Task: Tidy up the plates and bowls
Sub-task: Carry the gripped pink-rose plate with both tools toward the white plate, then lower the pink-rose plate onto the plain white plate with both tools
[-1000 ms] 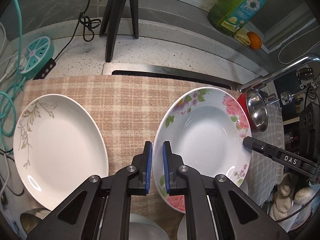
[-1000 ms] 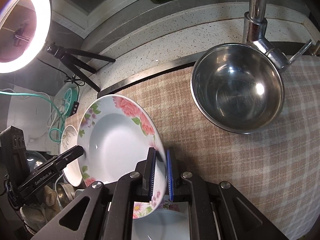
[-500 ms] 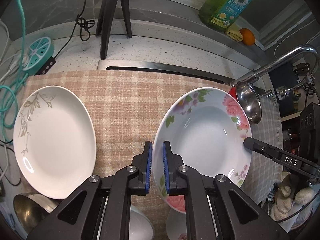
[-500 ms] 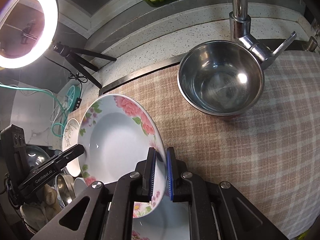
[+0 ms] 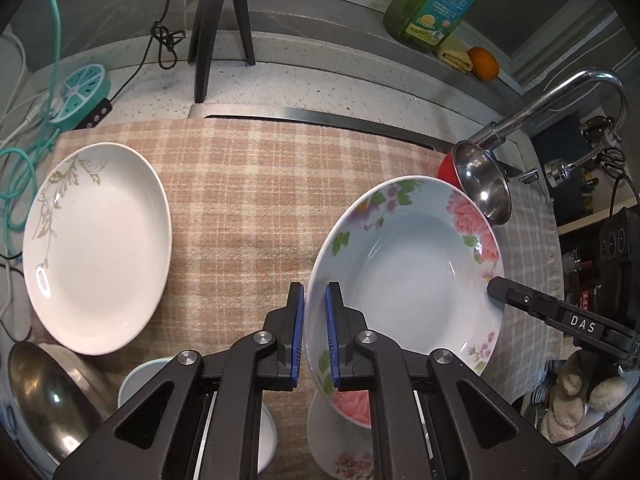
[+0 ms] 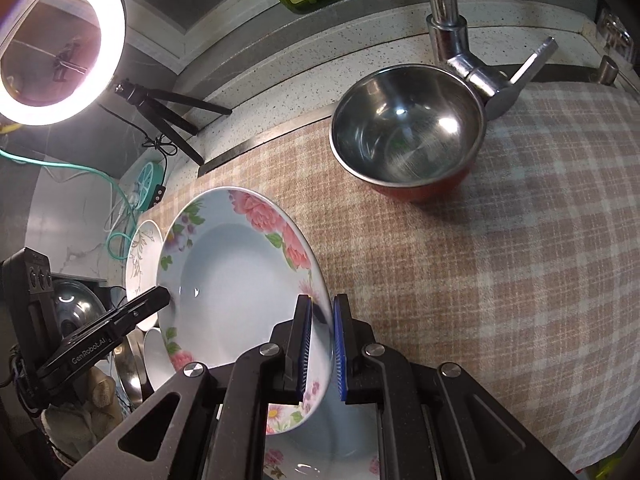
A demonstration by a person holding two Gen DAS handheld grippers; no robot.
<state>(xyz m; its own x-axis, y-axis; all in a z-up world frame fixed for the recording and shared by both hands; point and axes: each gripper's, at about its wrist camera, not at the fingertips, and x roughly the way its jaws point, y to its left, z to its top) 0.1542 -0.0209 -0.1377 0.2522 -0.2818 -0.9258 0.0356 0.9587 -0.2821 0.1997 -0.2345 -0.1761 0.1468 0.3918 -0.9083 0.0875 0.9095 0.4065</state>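
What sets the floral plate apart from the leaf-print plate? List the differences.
The floral plate is held off the cloth, tilted, its rim pinched by the left gripper and the right gripper; the leaf-print plate lies flat on the cloth, untouched. The floral plate has pink flowers around its whole rim; the leaf-print plate has one grey-brown sprig along one side. Both are white and shallow.

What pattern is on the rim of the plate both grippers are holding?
Pink roses, purple blossoms and green leaves on the held plate, pale blue-white inside. Clearest in the left wrist view.
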